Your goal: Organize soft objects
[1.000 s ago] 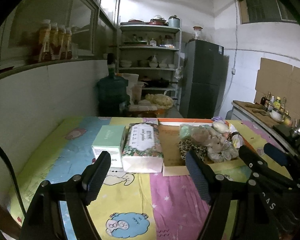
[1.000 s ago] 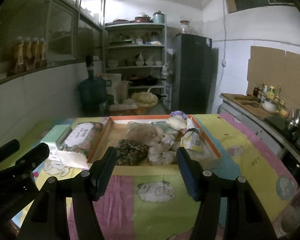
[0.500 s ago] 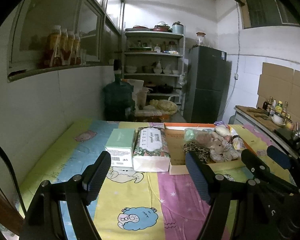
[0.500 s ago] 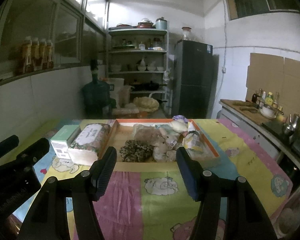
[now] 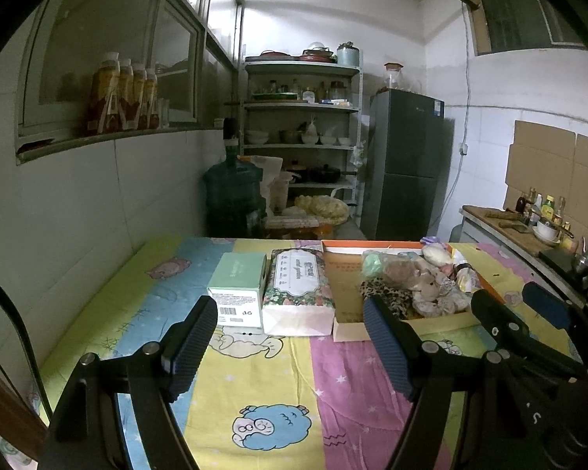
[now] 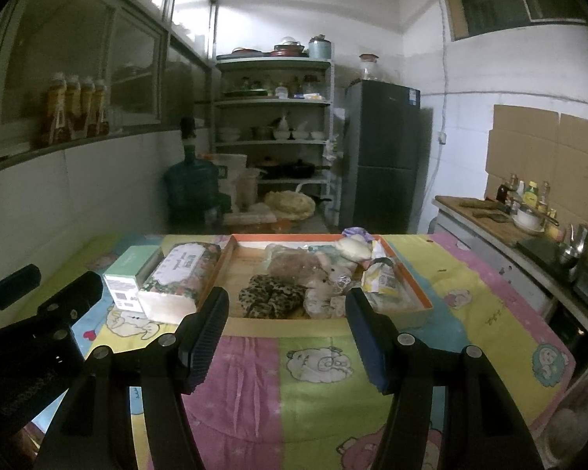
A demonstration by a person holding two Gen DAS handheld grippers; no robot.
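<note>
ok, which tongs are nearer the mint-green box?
Left. The left tongs sit just in front of the mint-green box; the right tongs face the cardboard tray, further right.

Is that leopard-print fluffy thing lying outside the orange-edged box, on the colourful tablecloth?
No. The leopard-print soft item lies inside the orange-rimmed box, against its near wall beside the plush toys.

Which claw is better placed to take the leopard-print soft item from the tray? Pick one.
Right. The right claw sits open, lined up with the leopard-print item; the left claw faces the tissue pack instead.
</note>
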